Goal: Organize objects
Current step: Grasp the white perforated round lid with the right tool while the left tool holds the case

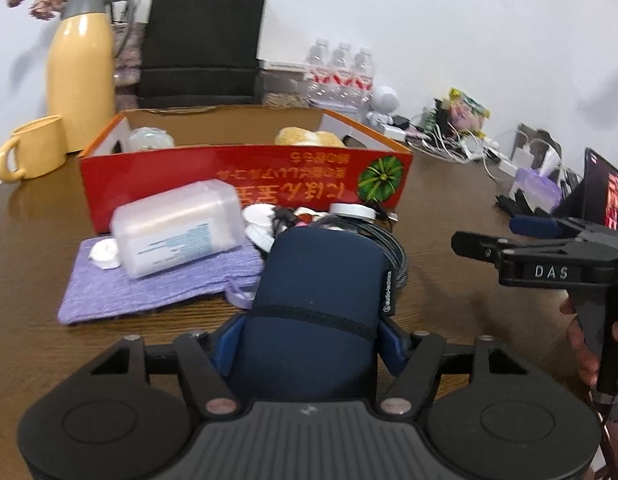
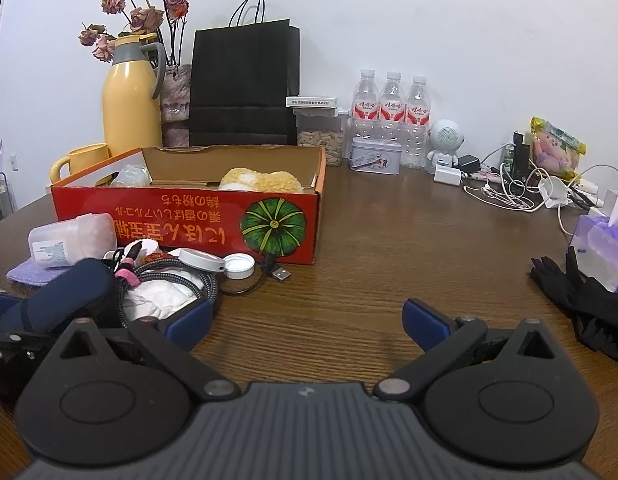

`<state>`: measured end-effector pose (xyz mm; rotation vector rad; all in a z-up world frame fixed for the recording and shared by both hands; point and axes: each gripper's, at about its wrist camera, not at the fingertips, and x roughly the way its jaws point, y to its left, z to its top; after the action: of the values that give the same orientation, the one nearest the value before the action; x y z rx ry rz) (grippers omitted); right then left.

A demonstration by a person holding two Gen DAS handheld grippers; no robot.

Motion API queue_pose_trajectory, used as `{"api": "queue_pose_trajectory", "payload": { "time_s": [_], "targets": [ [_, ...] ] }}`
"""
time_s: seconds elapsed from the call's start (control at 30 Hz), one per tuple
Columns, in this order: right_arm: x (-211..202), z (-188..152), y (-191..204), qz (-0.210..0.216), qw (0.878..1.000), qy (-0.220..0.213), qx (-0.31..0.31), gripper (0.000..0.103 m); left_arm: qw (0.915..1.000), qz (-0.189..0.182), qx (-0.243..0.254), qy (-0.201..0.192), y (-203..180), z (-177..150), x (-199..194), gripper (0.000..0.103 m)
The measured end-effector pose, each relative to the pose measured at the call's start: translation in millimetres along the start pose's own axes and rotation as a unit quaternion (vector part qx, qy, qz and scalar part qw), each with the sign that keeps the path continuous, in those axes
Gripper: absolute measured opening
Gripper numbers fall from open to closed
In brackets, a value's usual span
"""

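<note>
My left gripper [image 1: 309, 344] is shut on a navy blue pouch [image 1: 321, 296] marked audio-technica, held just above the table in front of the red cardboard box [image 1: 245, 188]. The pouch also shows in the right wrist view [image 2: 69, 300]. The box holds a yellow plush thing [image 2: 261, 180] and a clear bag [image 2: 131, 176]. Before it lie a clear plastic container [image 1: 177, 228] on a purple cloth [image 1: 157, 284], a braided cable [image 2: 201, 280], a white lid [image 2: 239, 266] and small items. My right gripper [image 2: 307, 320] is open and empty over bare table; it shows at the right in the left wrist view [image 1: 481, 246].
A yellow thermos [image 2: 131, 100], yellow mug [image 2: 83, 160], black paper bag [image 2: 245, 84], water bottles [image 2: 391, 120], a tin [image 2: 375, 158] and a white robot figure [image 2: 445, 144] line the back wall. Chargers and cables [image 2: 509, 188], a tissue pack [image 2: 601, 248] and black gloves [image 2: 581, 296] lie right.
</note>
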<state>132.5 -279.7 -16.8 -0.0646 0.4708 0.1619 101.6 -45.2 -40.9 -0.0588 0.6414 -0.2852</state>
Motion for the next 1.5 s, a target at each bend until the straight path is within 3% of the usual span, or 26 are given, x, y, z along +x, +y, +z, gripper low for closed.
{"api": "queue_pose_trajectory", "payload": {
  "time_s": [0.47,0.9,1.17,1.2,1.3,1.43,1.5],
  "targets": [
    [4,2,32,0.013,1.000,0.007,-0.021,0.103,0.9961,0.058,-0.055,-0.037,38,2,-37,0.065],
    [21,14,71,0.065,0.997,0.024,-0.034,0.103,0.9889,0.101,-0.103,-0.037,73,0,-31,0.065],
    [41,30,80,0.072,0.997,0.027,-0.011,0.103,0.9883,0.103,-0.106,-0.037,76,-9,-29,0.065],
    [44,34,79,0.072,0.997,0.029,-0.003,0.101,0.9882,0.104,-0.106,-0.038,76,-10,-29,0.065],
    [58,41,75,0.066,0.997,0.040,0.019,0.081,0.9881,0.104,-0.105,-0.042,76,-11,-29,0.065],
    [78,44,66,0.064,0.994,0.072,0.056,0.040,0.9886,0.110,-0.092,-0.047,73,-13,-28,0.066],
    [78,41,63,0.067,0.994,0.065,0.064,0.040,0.9887,0.111,-0.088,-0.049,72,-14,-28,0.066]
  ]
}}
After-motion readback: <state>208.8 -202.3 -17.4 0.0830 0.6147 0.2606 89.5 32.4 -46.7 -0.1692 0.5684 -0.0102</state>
